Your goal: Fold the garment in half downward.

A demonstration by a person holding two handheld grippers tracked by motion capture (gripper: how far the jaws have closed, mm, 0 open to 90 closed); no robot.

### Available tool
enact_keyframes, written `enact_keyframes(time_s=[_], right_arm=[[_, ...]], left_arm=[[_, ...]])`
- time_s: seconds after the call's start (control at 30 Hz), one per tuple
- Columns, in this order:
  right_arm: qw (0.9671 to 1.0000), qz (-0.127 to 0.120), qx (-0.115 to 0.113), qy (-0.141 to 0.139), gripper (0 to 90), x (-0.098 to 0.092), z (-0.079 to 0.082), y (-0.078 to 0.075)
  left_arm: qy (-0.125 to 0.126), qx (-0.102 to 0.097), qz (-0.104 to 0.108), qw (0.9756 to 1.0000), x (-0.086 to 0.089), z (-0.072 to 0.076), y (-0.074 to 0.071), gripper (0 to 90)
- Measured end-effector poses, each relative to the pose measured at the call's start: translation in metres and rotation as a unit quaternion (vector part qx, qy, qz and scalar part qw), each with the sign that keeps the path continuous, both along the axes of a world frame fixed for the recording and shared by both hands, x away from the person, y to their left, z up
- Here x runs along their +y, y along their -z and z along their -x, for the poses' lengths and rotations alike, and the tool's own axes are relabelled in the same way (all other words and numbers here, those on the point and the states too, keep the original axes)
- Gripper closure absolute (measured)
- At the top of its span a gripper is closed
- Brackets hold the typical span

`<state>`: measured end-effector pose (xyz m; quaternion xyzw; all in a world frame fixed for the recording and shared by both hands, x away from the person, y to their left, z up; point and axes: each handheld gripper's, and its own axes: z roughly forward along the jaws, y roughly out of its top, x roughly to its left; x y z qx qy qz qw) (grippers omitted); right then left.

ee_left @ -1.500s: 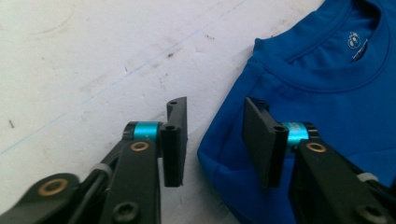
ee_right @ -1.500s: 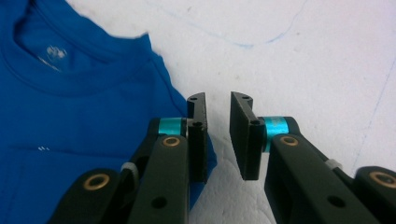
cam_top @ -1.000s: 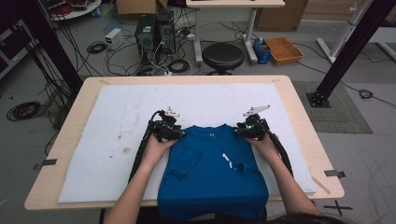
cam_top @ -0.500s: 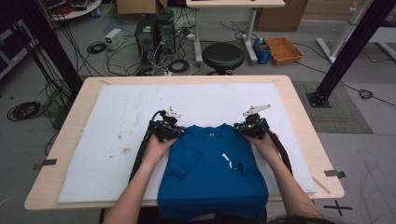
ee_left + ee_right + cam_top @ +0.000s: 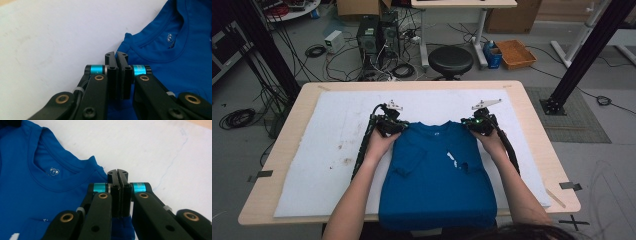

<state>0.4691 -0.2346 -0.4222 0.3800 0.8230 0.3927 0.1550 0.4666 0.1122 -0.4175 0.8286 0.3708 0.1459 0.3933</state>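
White mat (image 5: 312, 150) on table, both grippers' fingers clamped on blue shirt (image 5: 437, 175) shoulders.

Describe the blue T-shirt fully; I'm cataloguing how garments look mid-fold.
The blue T-shirt is a plain knit with a ribbed round collar and a small white logo inside the neck. It lies front up on the white mat, hem hanging over the table's near edge, with its sleeves folded in over the chest and a small white mark on the front. The left gripper and right gripper are each shut on a shoulder corner.
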Motion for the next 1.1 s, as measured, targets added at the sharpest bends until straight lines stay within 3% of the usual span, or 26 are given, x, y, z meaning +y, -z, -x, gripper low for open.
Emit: enact_keyframes(time_s=[0.07,0.2,0.43,0.77,0.93,1.03,1.1], right_arm=[[0.9999,-0.006,-0.007,0.009,90.0,-0.001,-0.009,-0.004],[0.9996,-0.021,-0.01,0.014,90.0,-0.005,-0.013,-0.008],[0.9993,-0.03,-0.021,0.008,90.0,-0.007,0.0,-0.017],[0.9979,-0.044,-0.046,-0.013,90.0,-0.013,0.043,-0.027],[0.9967,-0.049,-0.059,-0.025,90.0,-0.016,0.07,-0.03],[0.9965,-0.047,-0.062,-0.031,90.0,-0.017,0.084,-0.031],[0.9963,-0.046,-0.064,-0.036,90.0,-0.017,0.092,-0.031]], left_arm=[[-0.004,-0.007,0.004,1.0,0.002,-0.004,-0.002,87.2],[-0.008,-0.01,0.025,0.9996,0.007,-0.008,-0.005,87.2],[0.011,-0.022,0.021,0.9995,0.007,0.003,-0.017,87.2],[0.049,-0.054,0.014,0.9972,0.013,0.046,-0.032,87.2],[0.059,-0.058,0.024,0.9963,0.018,0.066,-0.033,87.2],[0.073,-0.059,0.012,0.9955,0.016,0.079,-0.036,87.2],[0.081,-0.073,0.013,0.994,0.014,0.091,-0.037,87.2]])
